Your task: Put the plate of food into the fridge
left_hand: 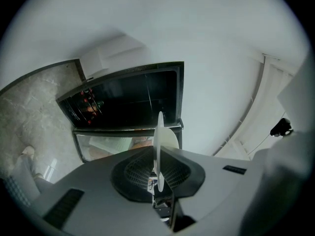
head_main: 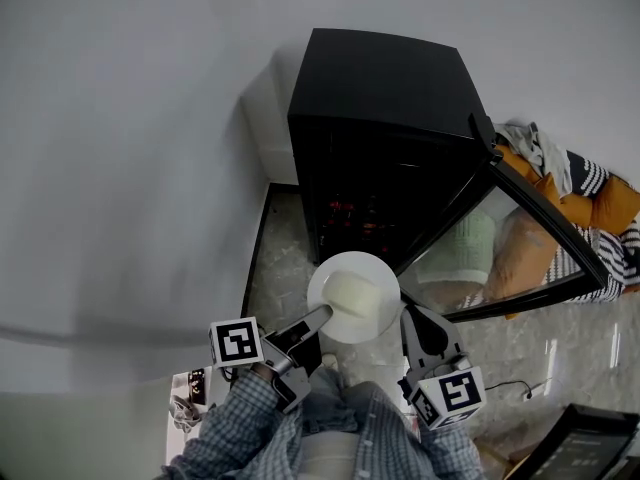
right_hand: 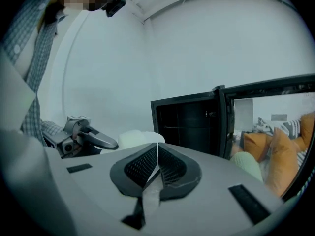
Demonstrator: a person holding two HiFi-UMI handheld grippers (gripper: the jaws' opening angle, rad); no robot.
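The left gripper (head_main: 318,318) is pinched tight on the near edge of the white plate (head_main: 350,261). A pale block of food (head_main: 352,293) sits on the plate. The plate is up in the air in the lower middle of the head view, just in front of the black fridge (head_main: 385,108). The fridge's glass door (head_main: 520,243) is swung open to the right. The right gripper (head_main: 412,318) is squeezed closed with nothing in it, just beside the plate's right edge.

To do this step well, I think the plate should be held flat so the food does not slide. It should go slowly and straight into the dark opening and down onto a shelf. Only one edge is held, so the far side may dip. The right gripper should steer clear of the door.

The left gripper view shows the plate edge-on, a thin white line between the jaws, which the head view cannot show. The right gripper view shows the plate from the side at its middle left, and a shelf line inside the fridge. It also shows orange cushions (right_hand: 273,146) through the glass. Only the head view shows both grippers and the whole plate from above.
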